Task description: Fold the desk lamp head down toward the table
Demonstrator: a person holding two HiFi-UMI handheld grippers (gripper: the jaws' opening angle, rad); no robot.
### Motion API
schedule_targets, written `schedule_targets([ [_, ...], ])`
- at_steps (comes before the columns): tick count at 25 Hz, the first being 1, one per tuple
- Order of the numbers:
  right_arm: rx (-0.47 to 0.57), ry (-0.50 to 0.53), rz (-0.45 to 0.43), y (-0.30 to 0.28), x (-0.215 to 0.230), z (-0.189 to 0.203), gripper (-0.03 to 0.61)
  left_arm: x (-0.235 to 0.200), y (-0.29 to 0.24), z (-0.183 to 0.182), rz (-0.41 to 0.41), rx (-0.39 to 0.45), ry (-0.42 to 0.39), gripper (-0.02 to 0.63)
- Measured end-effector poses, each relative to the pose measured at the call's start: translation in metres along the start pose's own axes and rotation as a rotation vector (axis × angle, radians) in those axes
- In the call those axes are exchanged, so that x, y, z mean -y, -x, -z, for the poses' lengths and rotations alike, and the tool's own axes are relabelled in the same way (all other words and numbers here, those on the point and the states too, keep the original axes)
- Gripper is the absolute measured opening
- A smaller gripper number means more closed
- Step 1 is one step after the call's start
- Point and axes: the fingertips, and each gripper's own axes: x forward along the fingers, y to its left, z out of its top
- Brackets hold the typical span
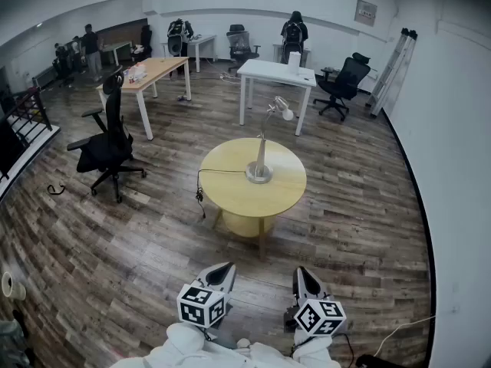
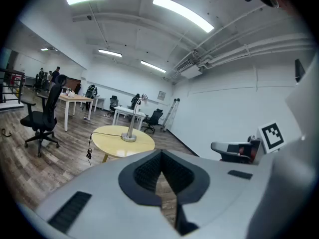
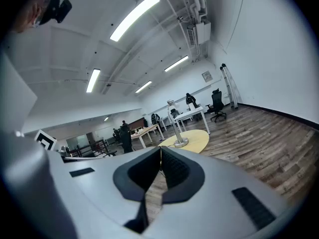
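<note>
The lamp (image 1: 261, 156) stands upright near the middle of the round tabletop (image 1: 230, 198), with its head (image 1: 283, 109) raised high on the arm. Its cord (image 1: 201, 182) hangs off the left edge. My left tool (image 1: 222, 267) and right tool (image 1: 301, 271) are both closed on nothing, well short of the tabletop. I reckon I should step closer, open one tool, take the head near its joint and press down slowly, steadying the base (image 1: 259, 173) with the other.

lamp head (image 1: 284, 110) tiny, far people (image 1: 90, 43) seemingly indistinct
</note>
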Motion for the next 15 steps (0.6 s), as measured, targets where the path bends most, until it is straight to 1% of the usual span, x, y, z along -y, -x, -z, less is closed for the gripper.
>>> schedule_targets([
  [3, -0.005, 0.01, 0.012, -0.009, 0.017, -0.002, 0.014, 0.001, -0.016, 0.003, -0.002, -0.005, 0.003, -0.003],
  [7, -0.005, 0.003, 0.017, -0.025, 0.03, -0.011, 0.014, -0.001, -0.039, -0.003, 0.005, -0.014, -0.008, -0.003],
  [11, -0.007, -0.007, 0.014, -0.053, 0.042, -0.015, 0.014, -0.012, -0.071, -0.017, 0.012, -0.01, -0.02, -0.003],
  [15, 0.012, -0.008, 0.028, -0.098, 0.058, -0.03, 0.014, -0.029, -0.113, -0.037, 0.037, -0.004, -0.025, -0.003],
])
